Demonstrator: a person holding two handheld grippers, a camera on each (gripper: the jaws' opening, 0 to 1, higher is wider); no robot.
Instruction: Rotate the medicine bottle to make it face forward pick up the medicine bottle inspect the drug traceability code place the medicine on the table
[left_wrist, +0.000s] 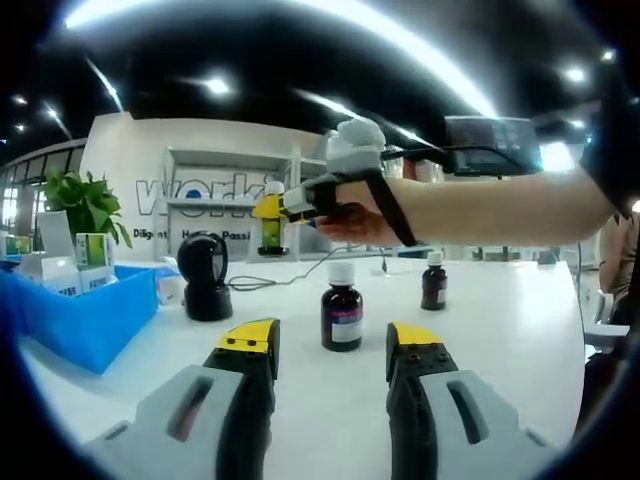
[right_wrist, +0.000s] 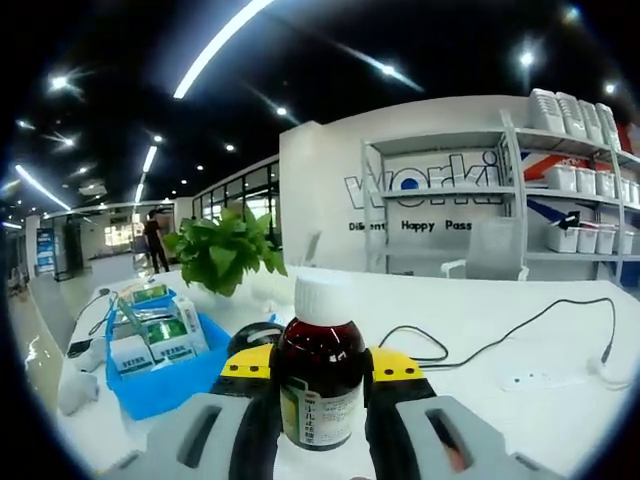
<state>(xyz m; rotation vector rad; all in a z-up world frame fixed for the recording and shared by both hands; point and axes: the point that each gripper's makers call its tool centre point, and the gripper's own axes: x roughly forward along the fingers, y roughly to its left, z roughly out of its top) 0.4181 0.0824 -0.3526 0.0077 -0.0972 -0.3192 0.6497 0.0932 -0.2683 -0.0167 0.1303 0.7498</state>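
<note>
My right claw grips a brown medicine bottle with a white cap, its yellow-tipped jaws pressed against both sides of the glass, the label facing the camera. In the left gripper view that same claw is held up above the white bench, my bare forearm reaching in level from the right, my hand wrapped around the handle and a black strap crossing the wrist. The bottle hangs upright in its jaws, clear of the bench top.

My left claw sits low over the bench with its jaws parted and nothing between them. Just beyond its tips stands a second brown bottle, upright, white-capped, with a pale label, centred on the gap but not touched. A third, smaller brown bottle stands farther back and to the right of that one.

Left of the second bottle is a black barcode scanner on its stand, its cable trailing across the bench. Farther left still, a blue tray holds green-and-white medicine boxes, with a leafy potted plant behind it.
</note>
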